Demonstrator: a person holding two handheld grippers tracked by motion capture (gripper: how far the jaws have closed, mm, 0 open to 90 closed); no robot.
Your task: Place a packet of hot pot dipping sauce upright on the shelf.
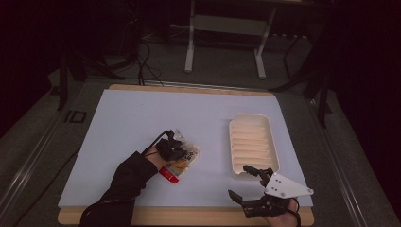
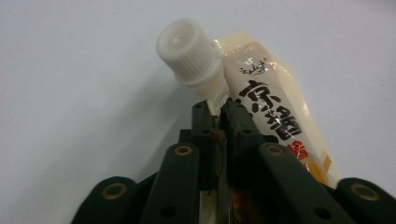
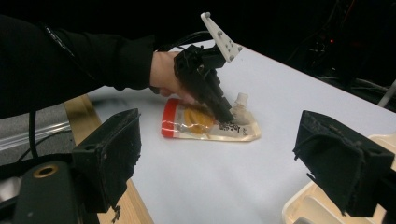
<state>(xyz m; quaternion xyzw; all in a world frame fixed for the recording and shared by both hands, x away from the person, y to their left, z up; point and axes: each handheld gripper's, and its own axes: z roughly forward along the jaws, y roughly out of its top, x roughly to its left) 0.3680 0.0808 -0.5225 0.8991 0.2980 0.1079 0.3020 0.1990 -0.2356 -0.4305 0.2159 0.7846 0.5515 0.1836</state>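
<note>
Spouted food pouch [image 1: 182, 161], flat on the pale bench [image 1: 132, 123] left of the white ridged tray [image 1: 253, 144]; white ribbed screw cap [image 2: 186, 49], red bottom band, black brush-style East Asian characters, too stylised to read with certainty. Pinched at the neck just under the cap by the left claw [image 2: 218, 112], clenched. Right claw [image 1: 246, 182] released, jaws wide, near the tray's corner.

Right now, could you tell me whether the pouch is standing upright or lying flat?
Lying flat: the pouch rests broad side down on the table.
</note>
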